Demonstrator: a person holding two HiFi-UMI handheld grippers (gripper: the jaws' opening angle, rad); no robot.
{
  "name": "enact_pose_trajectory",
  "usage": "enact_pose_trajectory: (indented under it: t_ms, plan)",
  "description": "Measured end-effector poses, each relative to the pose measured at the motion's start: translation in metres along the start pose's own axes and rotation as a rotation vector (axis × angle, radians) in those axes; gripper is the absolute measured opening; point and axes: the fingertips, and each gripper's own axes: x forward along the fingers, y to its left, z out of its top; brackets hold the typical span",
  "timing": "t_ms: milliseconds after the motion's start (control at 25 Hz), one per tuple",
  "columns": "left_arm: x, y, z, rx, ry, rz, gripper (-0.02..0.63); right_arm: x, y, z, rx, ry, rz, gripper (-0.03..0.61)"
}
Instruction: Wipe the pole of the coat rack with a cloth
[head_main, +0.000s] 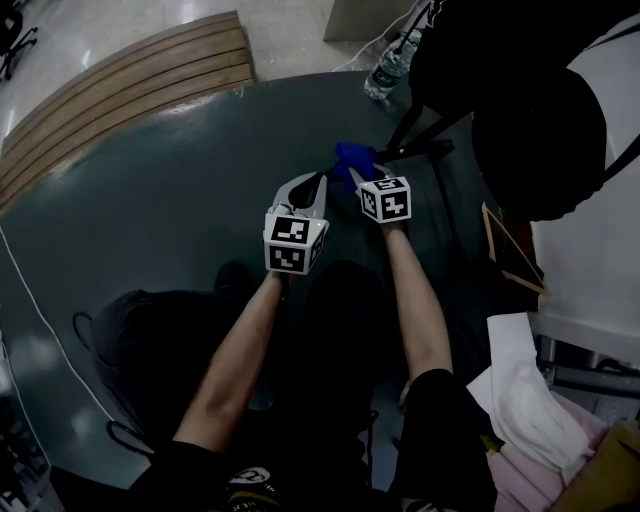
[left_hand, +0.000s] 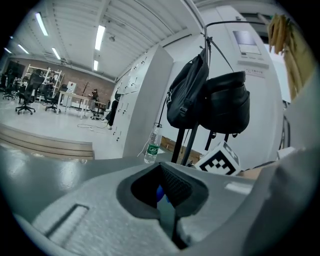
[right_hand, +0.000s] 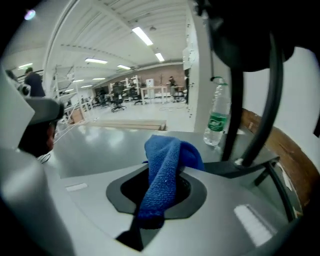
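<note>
My right gripper (head_main: 355, 175) (right_hand: 160, 197) is shut on a blue cloth (head_main: 352, 157) (right_hand: 165, 170), which bunches up out of the jaws. The black coat rack pole (head_main: 407, 118) (right_hand: 272, 95) (left_hand: 192, 145) rises just ahead and to the right of the cloth. Whether the cloth touches it I cannot tell. The rack's black base legs (head_main: 425, 150) (right_hand: 242, 167) spread on the dark floor. My left gripper (head_main: 319, 180) (left_hand: 166, 197) hangs beside the right one with its jaws shut and nothing between them; a bit of blue shows through the gap beyond.
Two black bags (head_main: 520, 90) (left_hand: 210, 97) hang on the rack. A water bottle (head_main: 386, 68) (left_hand: 152, 146) (right_hand: 216, 122) stands behind its base. Curved wooden steps (head_main: 130, 80) lie far left, a framed board (head_main: 510, 250) and a clothes pile (head_main: 530, 410) to the right.
</note>
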Motion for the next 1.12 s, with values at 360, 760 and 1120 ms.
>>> enact_pose_trajectory:
  t_ms: [360, 760, 1120]
  plan:
    - [0.001, -0.014, 0.004, 0.020, -0.007, -0.025, 0.005, -0.014, -0.099, 0.005, 0.187, 0.112, -0.255, 0.067]
    - [-0.001, -0.022, 0.008, 0.034, 0.011, -0.036, 0.005, -0.040, -0.072, -0.024, 0.258, 0.088, -0.201, 0.067]
    - [-0.012, -0.079, 0.055, 0.128, -0.026, -0.143, 0.005, -0.137, -0.054, -0.075, 0.309, -0.023, -0.251, 0.069]
